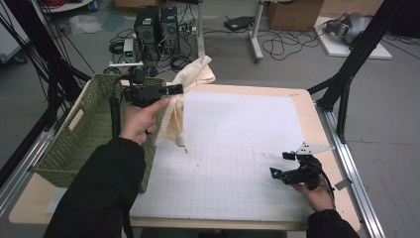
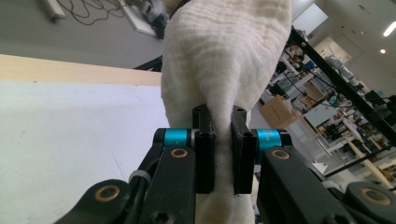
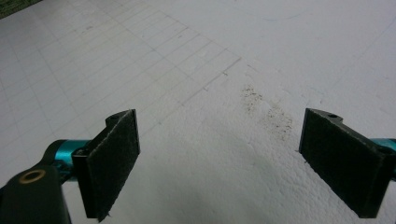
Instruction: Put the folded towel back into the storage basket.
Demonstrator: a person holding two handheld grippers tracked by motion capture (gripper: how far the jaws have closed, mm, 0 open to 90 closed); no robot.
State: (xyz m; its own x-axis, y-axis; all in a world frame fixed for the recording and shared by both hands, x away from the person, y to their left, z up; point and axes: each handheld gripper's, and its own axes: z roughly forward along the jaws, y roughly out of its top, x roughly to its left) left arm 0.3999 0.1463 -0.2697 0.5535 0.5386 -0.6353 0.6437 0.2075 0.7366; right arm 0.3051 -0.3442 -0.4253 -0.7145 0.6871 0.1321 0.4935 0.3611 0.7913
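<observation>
The left tool (image 1: 171, 90) is clamped on a cream cloth (image 1: 184, 94), which hangs lifted just beside the green wicker basket (image 1: 84, 134), its lower end near the white mat (image 1: 237, 148). The right tool (image 1: 282, 166) rests well apart from the basket, jaws wide and empty.

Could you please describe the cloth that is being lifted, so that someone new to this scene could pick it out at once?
Start at the green woven basket on the table's left side. Just past its right rim, the left gripper is shut on a cream cloth and holds it up, one end trailing onto the white mat. It is the only soft, draping thing there.
</observation>
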